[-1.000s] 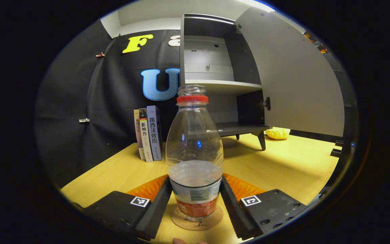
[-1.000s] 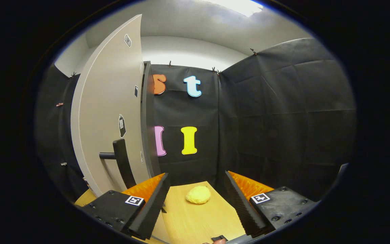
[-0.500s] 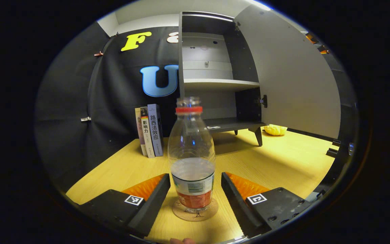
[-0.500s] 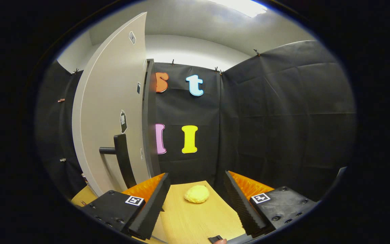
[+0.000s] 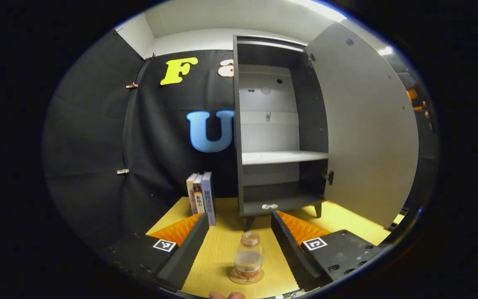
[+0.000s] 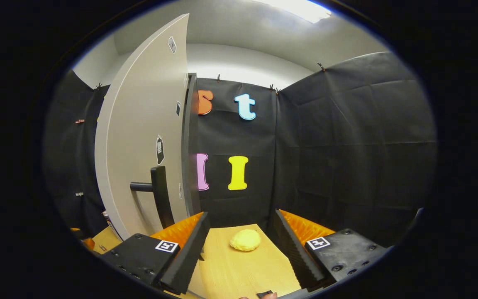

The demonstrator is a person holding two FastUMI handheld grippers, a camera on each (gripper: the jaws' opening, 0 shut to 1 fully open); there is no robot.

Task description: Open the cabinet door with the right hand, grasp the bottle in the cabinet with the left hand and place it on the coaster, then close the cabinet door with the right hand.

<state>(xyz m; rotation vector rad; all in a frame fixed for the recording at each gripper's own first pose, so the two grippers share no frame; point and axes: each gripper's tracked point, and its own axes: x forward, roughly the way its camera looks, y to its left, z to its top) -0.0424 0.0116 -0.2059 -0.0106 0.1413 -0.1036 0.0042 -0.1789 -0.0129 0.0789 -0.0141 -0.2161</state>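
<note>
Woodgrain table [image 5: 222, 253], clear bottle [image 5: 248, 257]

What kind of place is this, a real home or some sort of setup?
Most likely a staged recording booth, not a lived-in room: black cloth walls are clipped up around a wooden table that carries a small cabinet, a few books and a bottle on a coaster.

Both hand-held grippers [image 5: 239, 232] [image 6: 242, 232] spread (empty).

Black cloth walls [image 6: 347, 133] surround a wooden table [image 5: 222, 253].
</note>
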